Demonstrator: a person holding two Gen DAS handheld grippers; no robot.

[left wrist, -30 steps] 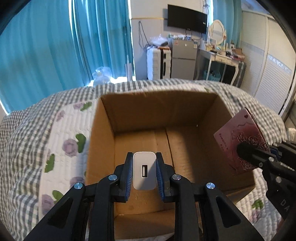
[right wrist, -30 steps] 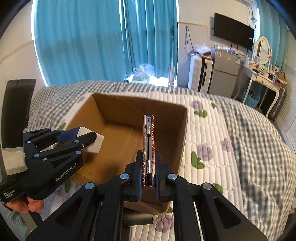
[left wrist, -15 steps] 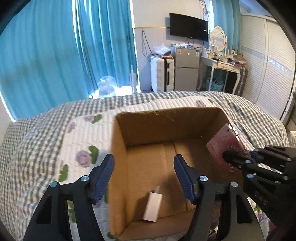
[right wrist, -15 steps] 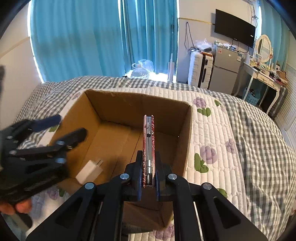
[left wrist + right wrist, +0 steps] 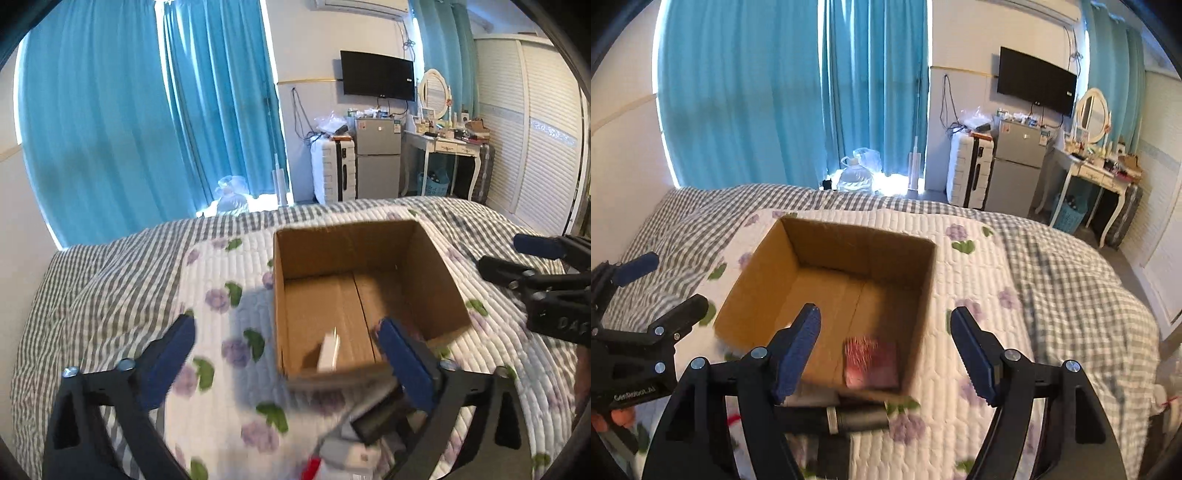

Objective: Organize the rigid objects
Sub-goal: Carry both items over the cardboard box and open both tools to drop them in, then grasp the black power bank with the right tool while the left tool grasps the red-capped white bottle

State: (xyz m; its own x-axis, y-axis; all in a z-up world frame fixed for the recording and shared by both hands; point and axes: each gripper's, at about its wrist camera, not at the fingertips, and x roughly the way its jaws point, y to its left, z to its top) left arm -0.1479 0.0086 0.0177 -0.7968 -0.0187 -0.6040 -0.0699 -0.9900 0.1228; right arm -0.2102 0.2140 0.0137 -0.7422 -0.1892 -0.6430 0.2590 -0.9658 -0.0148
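An open cardboard box (image 5: 439,280) (image 5: 753,284) stands on the quilted bed. A white charger (image 5: 327,352) lies on the box floor near its front wall. A pink patterned card case (image 5: 871,360) lies blurred in the box's front right corner. My left gripper (image 5: 286,338) hovers above the box's near left side, its jaws still opening with nothing between them. My right gripper (image 5: 884,332) is above the box's near edge, jaws opening too, the pink case below and free of the pads. Each gripper shows at the edge of the other's view.
Several loose items lie on the quilt just in front of the box: a dark cylinder (image 5: 849,419), a black object (image 5: 373,421) and a white-and-red package (image 5: 343,454). Beyond the bed are blue curtains, a white suitcase, a small fridge and a dressing table.
Both grippers let go and spread their jaws: the charger fell into the box from the left one, then the pink case from the right. Both hands rose and drew back from the box.
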